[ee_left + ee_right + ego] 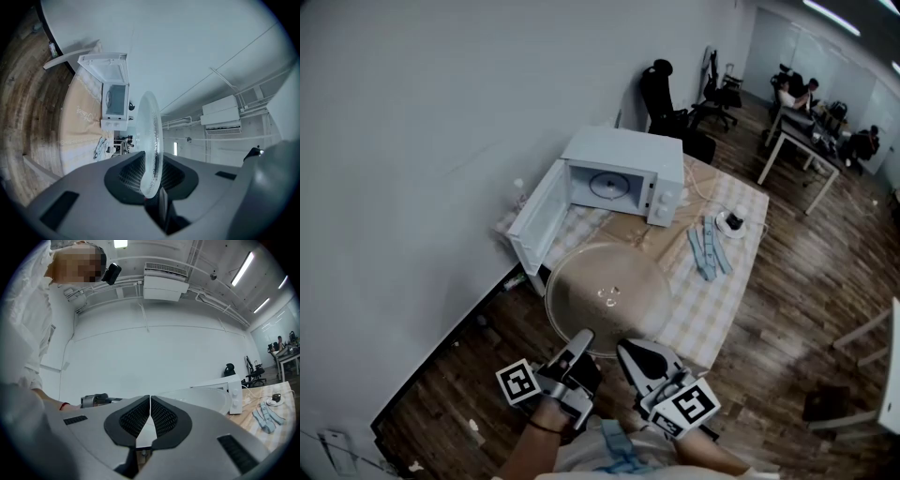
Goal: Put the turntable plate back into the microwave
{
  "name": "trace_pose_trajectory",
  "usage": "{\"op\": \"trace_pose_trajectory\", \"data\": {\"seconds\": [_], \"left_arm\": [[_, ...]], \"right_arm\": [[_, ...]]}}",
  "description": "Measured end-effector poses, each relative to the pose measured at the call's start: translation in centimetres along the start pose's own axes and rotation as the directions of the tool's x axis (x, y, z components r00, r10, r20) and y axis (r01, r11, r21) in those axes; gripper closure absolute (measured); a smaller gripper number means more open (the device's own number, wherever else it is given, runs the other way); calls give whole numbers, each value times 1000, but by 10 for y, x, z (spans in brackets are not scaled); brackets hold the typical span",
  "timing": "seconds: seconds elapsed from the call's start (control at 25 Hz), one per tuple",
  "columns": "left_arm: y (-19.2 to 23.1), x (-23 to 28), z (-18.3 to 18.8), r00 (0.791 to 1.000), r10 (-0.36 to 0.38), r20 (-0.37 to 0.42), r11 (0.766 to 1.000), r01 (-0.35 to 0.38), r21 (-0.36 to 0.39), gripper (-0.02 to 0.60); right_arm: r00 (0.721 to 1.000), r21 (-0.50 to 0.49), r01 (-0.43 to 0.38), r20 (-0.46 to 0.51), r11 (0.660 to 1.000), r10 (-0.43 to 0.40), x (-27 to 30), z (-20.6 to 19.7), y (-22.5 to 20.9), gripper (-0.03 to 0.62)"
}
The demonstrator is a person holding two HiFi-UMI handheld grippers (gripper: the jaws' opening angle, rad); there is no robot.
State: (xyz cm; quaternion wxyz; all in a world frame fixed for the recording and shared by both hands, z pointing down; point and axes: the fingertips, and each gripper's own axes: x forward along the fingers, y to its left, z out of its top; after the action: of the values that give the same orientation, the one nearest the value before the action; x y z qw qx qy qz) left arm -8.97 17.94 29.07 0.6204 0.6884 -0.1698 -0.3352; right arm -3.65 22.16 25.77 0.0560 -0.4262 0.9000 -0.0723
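In the head view, the near rim of the turntable plate [605, 286] is hidden behind the left gripper [581, 337] and right gripper [630, 349]. The pale strips [709, 248] on the surface [712, 309] are too small to identify.

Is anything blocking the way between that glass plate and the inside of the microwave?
Nothing visible does. The glass plate, gripped at its edge by the left gripper, faces the microwave, whose door is swung wide open. The tablecloth between them is bare; the blue items lie off to the right.
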Motion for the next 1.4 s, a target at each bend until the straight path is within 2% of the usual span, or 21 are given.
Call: {"op": "trace_pose_trajectory", "data": {"seconds": [0.24,0.48,1.0,1.4], "left_arm": [[8,7,10,1000,6,-10,1000,-6,-6,523],[27,37,23,1000,13,-13,1000,-13,2,522],[50,108,69,999,9,44,1000,-8,-11,523],[71,141,97,998,15,65,1000,-14,-19,523]], "right_arm": [[1000,-6,10,-17,1000,-10,10,-5,-9,560],[1000,-4,23,-13,1000,-23,26,-10,-46,561],[999,-27,-13,-36,1000,12,77,-1,-122,560],[998,-10,-31,-56,999,30,109,-9,-161,560]]}}
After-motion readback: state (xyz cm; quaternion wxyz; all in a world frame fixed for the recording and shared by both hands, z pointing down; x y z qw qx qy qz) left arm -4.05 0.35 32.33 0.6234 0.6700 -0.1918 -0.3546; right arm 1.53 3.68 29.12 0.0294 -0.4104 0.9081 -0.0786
